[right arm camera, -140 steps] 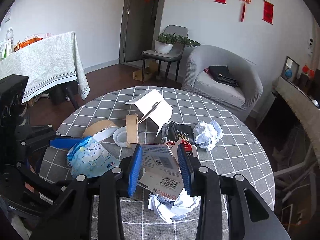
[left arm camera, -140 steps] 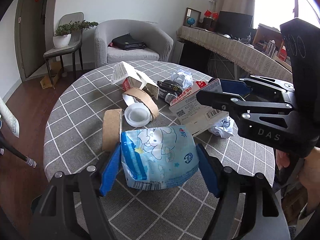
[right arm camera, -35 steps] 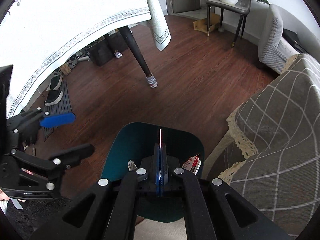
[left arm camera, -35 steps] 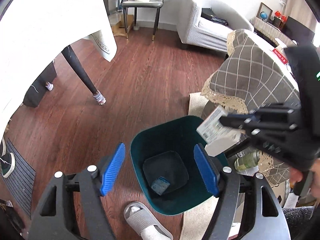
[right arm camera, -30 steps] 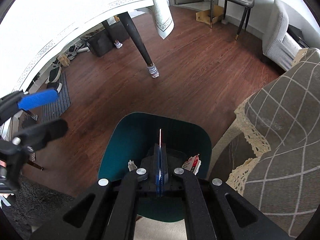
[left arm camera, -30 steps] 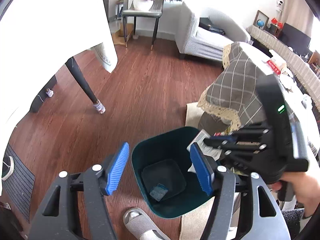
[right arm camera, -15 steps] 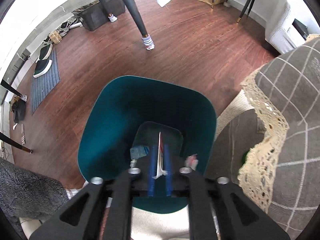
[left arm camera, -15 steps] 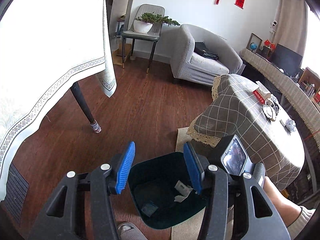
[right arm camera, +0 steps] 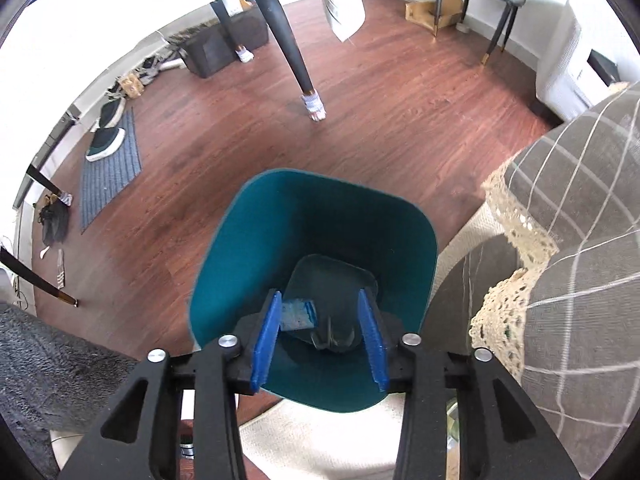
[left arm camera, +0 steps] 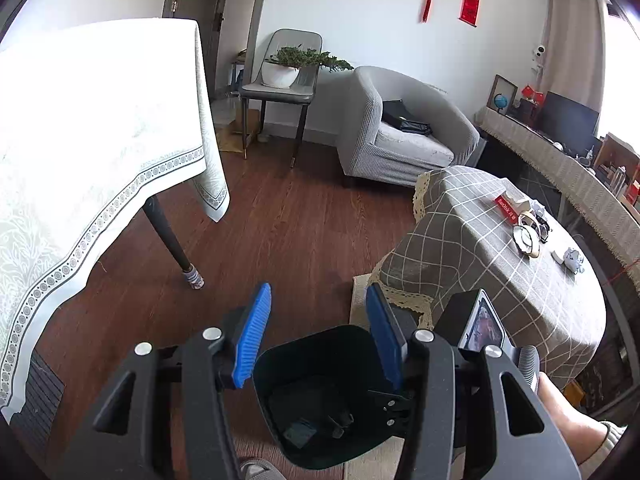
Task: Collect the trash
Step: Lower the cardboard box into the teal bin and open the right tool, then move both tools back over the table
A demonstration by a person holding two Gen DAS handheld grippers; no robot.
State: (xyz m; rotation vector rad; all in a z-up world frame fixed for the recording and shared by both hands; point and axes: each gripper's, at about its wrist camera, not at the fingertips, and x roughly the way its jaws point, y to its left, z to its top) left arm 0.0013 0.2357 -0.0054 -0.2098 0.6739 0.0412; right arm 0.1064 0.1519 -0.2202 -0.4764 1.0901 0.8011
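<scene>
The right gripper (right arm camera: pixel 320 340) just let go of the flat carton it had pinched: its jaws are spread and empty, right over the teal bin (right arm camera: pixel 256 216) below it. The left gripper (left arm camera: pixel 318 336) is spread and empty too, and the blue wrapper (right arm camera: pixel 298 314) sits at the bin bottom. So both pieces look binned, with more trash (left arm camera: pixel 528 224) left on the checked table (left arm camera: pixel 460 248) off to the left gripper's right.

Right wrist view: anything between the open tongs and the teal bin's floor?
Nothing. The right tongs hang open over the teal plastic bin; only a blue wrapper lies on its floor.
</scene>
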